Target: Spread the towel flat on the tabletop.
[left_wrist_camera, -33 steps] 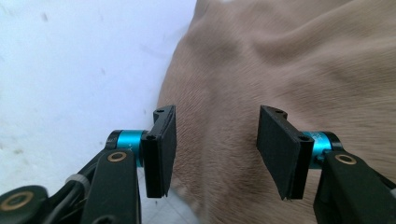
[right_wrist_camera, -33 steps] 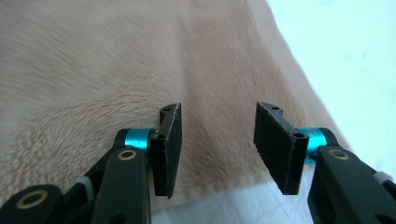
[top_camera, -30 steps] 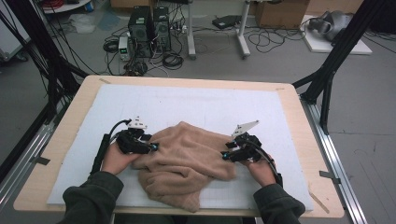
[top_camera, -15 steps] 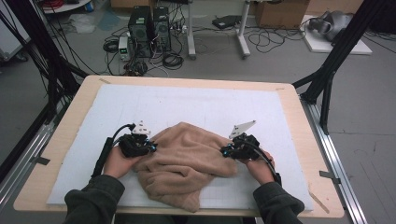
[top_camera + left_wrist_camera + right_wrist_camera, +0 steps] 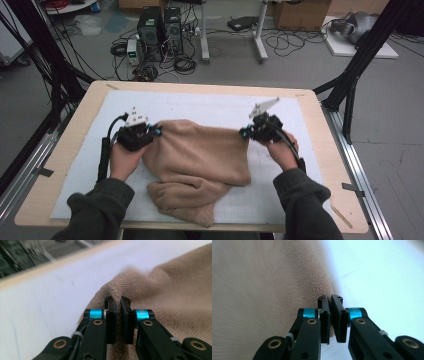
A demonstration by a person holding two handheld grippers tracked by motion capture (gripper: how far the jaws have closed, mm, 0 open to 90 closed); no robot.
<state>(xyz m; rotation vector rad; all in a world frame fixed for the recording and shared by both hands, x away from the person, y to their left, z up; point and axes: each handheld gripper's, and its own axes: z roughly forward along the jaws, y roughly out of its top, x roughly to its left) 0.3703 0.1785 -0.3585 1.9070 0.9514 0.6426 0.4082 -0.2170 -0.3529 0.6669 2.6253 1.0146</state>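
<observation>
Both jaws pinch the tan towel (image 5: 200, 155): left gripper (image 5: 117, 303) clamps a raised fold, right gripper (image 5: 330, 302) clamps the edge between its pads.

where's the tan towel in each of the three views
High view: tan towel at table centre, stretched between both hand-held grippers.
Left gripper view: towel at right, edge pinched in the jaws.
Right gripper view: towel at left, edge pinched in the jaws.
Shared landmark: white mat.

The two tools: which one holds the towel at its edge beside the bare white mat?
The right tool: it pinches the towel at its edge beside the mat; the left tool grips a raised fold.
</observation>
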